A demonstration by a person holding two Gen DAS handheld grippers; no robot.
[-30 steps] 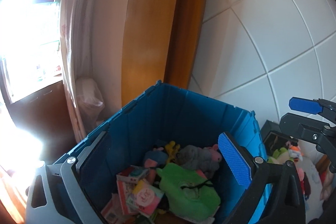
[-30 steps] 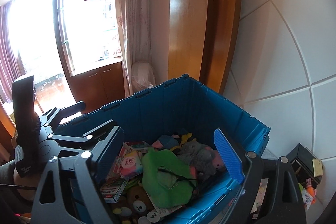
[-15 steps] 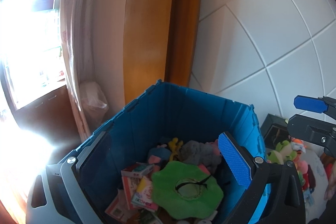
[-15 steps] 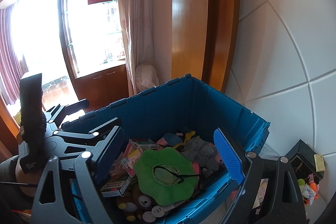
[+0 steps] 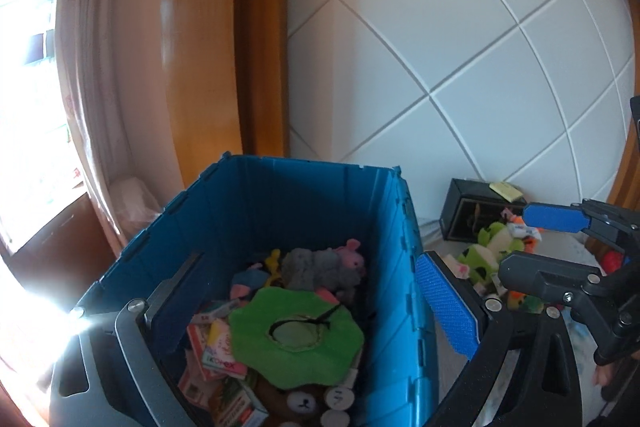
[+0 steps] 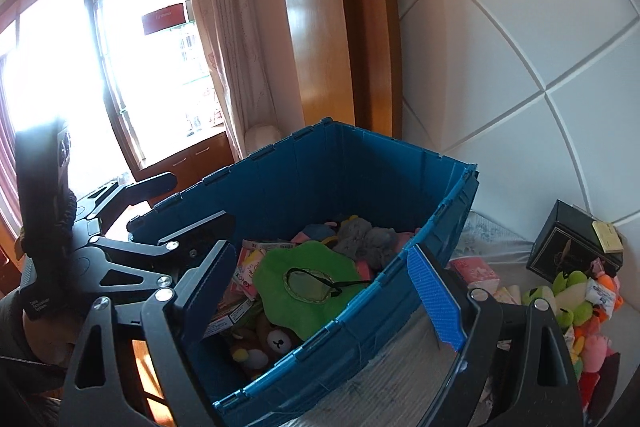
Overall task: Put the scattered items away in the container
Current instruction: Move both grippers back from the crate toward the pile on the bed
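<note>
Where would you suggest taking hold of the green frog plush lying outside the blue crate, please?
I would grip the green frog plush across its soft pale belly, coming from above with the open right gripper. It lies at the top of the toy pile, so its upper side is free, while the black box stands behind it and other toys crowd it below and to the right.

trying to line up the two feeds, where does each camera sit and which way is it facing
Left wrist view: on the left gripper, angled down into the open blue plastic crate; own two open fingers frame it, the right gripper shows at right.
Right wrist view: on the right gripper, facing the crate's near corner and bright window; own open fingers show, with the left gripper at left.
Shared: crate, green flower-shaped felt piece, grey plush toy, black box, white tiled wall.
</note>
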